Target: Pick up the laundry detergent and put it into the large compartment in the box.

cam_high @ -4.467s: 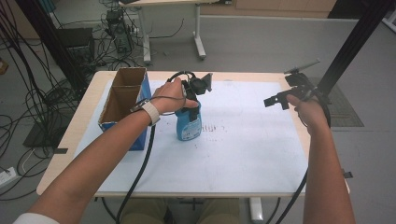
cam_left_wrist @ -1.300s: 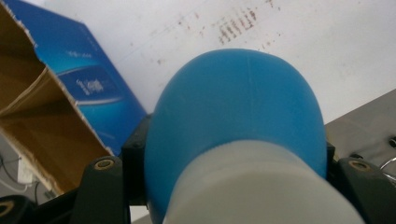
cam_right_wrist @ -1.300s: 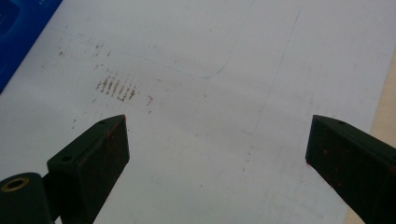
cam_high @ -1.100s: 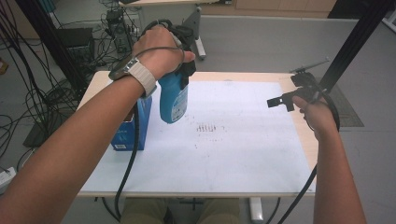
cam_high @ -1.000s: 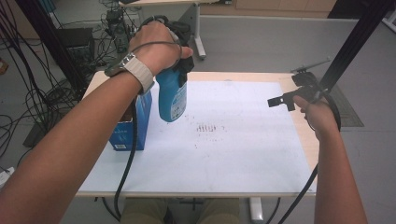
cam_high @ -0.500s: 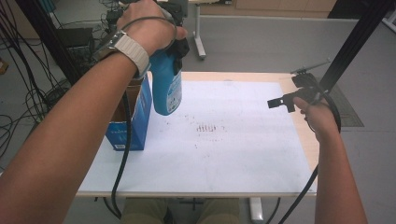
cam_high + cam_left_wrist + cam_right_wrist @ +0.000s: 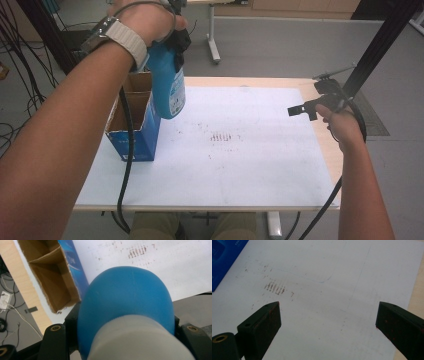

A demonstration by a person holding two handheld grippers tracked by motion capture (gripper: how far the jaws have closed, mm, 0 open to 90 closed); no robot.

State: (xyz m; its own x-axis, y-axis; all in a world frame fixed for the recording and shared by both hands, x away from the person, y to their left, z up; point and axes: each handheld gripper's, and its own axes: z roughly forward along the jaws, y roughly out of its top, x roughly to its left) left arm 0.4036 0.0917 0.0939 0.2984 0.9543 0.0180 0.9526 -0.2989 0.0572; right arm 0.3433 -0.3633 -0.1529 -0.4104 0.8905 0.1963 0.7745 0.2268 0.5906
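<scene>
A blue bottle [image 7: 169, 82] with a label hangs in the air, its base just above the near right edge of the open cardboard box [image 7: 134, 127]. My left gripper [image 7: 175, 31] is shut on its upper part, and the hand hides most of the gripper. In the left gripper view the bottle [image 7: 127, 295] bulges between the two black jaws, with a pale cap part nearest the camera and the box's compartments [image 7: 50, 277] below. At the table's right edge my right gripper [image 7: 312, 92] is held open; between its jaws [image 7: 327, 317] is nothing but the white sheet [image 7: 324, 277].
The white sheet [image 7: 235, 150] covers most of the wooden table and has a patch of dark smudges [image 7: 221, 137] at its middle. The box has blue outer sides [image 7: 222, 255]. Cables trail from both grippers. Black frame posts stand at the table's left and right.
My left hand has lifted the blue bottle off the sheet and carried it up and left, toward the box. The right gripper has stayed in place, open.
</scene>
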